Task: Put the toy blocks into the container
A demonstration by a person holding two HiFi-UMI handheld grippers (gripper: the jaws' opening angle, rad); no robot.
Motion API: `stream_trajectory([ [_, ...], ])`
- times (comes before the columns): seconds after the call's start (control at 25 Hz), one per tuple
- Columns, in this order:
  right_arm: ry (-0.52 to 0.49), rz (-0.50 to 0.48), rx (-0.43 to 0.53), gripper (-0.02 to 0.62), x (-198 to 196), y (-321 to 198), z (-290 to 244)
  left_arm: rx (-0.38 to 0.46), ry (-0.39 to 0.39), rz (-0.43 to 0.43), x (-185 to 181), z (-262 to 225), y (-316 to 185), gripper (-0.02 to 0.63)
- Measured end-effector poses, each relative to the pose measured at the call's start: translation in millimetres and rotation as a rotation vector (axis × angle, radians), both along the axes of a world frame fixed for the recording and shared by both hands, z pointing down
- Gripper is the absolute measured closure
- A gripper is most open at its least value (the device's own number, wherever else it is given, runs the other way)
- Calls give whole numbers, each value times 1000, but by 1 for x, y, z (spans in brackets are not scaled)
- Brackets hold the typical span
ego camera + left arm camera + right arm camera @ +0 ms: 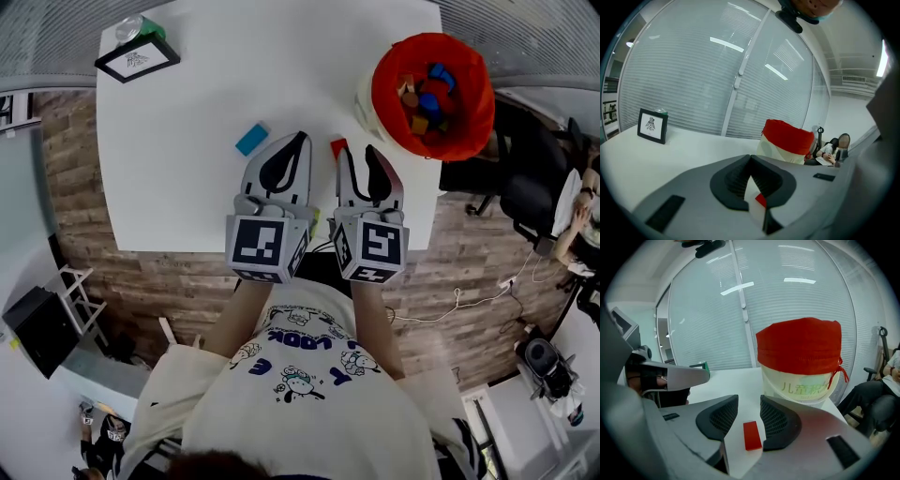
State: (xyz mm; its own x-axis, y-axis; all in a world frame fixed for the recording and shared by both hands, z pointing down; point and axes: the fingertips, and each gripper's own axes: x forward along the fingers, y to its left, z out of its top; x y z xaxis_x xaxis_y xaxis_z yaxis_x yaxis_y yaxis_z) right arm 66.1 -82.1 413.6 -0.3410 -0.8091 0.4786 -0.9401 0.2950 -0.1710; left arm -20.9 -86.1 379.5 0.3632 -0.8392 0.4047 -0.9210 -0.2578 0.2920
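On the white tabletop point(178, 197), starting at the far left corner, we see a picture frame point(137, 58) with a green can point(136, 28) just behind it. Further right, near the middle, a blue block point(251, 139) lies flat on the tabletop, just to the left of the tips of the left hand-held gripper point(300, 139) and not touching it. That hand-held gripper has its jaws drawn together at the tips, and we see nothing held between them.

Next comes a red block point(751, 435), lying flat on the tabletop. From the head view it sits just ahead of the right hand-held gripper point(358, 155), by the tip of its left jaw. In the right gripper view it shows in the gap between the two jaws, closer to the right pad. The jaws stand partly apart and we see neither pad pressing on the block, so this hand-held gripper holds nothing.

Furthest right, near the tabletop's edge, stands the container point(389, 66), a pale bucket with a red liner folded over its rim. Several coloured blocks point(427, 94) already lie inside it. It stands just beyond the right hand-held gripper.
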Motion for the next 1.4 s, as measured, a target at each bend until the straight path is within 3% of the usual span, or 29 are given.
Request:
stream_trajectory([
  [0.6, 39, -43, -132, 446, -6, 12, 47, -65, 7, 6, -4, 27, 5, 581],
  [1.4, 86, -56, -206, 445, -8, 16, 77, -119, 24, 27, -7, 49, 3, 581],
])
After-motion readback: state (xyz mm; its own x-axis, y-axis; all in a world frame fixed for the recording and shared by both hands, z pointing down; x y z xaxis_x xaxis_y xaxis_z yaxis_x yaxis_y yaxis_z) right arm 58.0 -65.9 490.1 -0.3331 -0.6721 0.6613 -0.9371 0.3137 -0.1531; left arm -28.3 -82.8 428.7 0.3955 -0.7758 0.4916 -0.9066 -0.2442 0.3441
